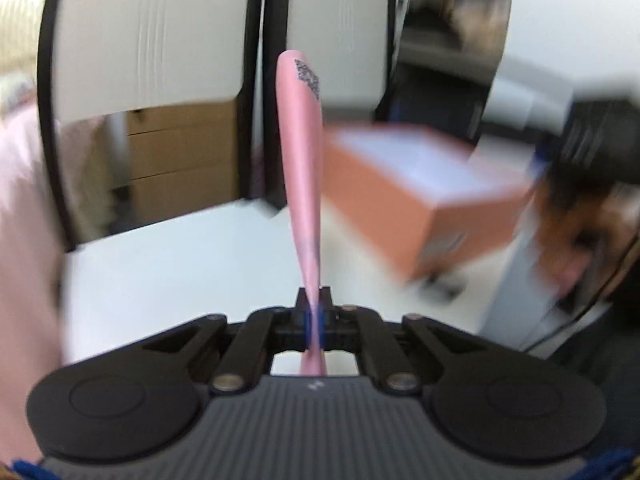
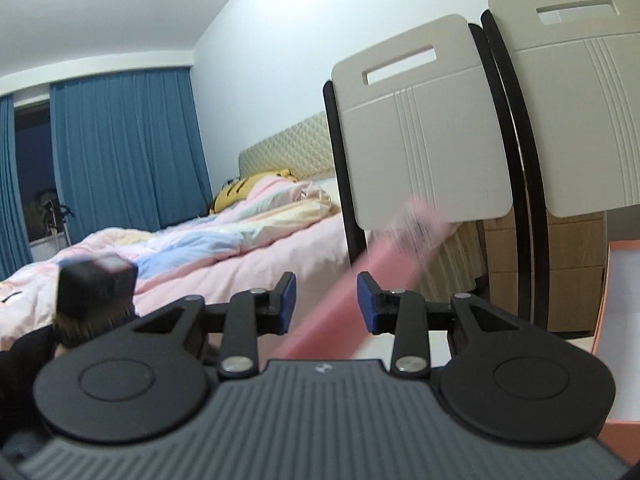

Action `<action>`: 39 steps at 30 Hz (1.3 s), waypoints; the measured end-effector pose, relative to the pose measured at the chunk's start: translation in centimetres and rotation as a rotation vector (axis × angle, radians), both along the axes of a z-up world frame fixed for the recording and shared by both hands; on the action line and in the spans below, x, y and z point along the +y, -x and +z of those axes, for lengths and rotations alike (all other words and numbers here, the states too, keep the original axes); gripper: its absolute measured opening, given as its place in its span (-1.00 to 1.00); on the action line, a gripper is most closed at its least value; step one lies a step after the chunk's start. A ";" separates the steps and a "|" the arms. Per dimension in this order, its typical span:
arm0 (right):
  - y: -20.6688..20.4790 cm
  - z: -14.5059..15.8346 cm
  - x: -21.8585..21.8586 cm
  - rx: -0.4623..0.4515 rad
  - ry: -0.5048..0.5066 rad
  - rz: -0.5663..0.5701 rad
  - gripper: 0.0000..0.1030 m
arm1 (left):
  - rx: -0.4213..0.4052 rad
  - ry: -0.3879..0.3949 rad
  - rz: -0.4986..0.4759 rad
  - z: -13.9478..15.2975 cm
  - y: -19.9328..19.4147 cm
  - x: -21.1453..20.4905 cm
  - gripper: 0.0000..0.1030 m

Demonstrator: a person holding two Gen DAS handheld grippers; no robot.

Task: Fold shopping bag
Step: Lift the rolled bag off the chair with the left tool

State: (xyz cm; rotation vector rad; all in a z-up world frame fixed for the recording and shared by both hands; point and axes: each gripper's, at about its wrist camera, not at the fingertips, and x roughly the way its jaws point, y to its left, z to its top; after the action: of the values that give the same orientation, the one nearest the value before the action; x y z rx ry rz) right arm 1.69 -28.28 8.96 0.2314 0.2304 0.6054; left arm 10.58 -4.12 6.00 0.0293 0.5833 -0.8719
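Left gripper (image 1: 315,312) fingers clamped tight on pink shopping bag (image 1: 301,152), folded strip standing upright over white table (image 1: 180,264). Right wrist view: right gripper (image 2: 326,300) fingers spread wide; blurred bag (image 2: 384,264) passes between, contact unclear.

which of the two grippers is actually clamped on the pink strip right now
The left gripper: its blue pads are closed on the pink strip. The right gripper is open, and the strip only passes between its fingers.
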 end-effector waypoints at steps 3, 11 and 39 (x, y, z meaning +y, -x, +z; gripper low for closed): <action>-0.4 -0.4 -1.0 0.039 -0.067 0.019 -0.25 | 0.025 0.093 -0.059 0.1 0.0 0.7 -0.92; -1.8 -1.9 -2.0 0.089 -0.195 0.055 0.04 | 0.072 0.126 -0.095 -0.7 -0.1 0.9 -0.91; 6.3 -2.0 2.5 -0.497 0.326 0.473 0.65 | 0.111 0.410 -0.494 -1.6 1.7 2.1 -0.90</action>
State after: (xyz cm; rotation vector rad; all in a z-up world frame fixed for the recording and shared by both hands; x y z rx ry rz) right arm -4.57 -25.74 7.00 -0.2998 -0.1056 1.0579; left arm 8.84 -2.04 4.44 -0.2581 0.4967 -1.4690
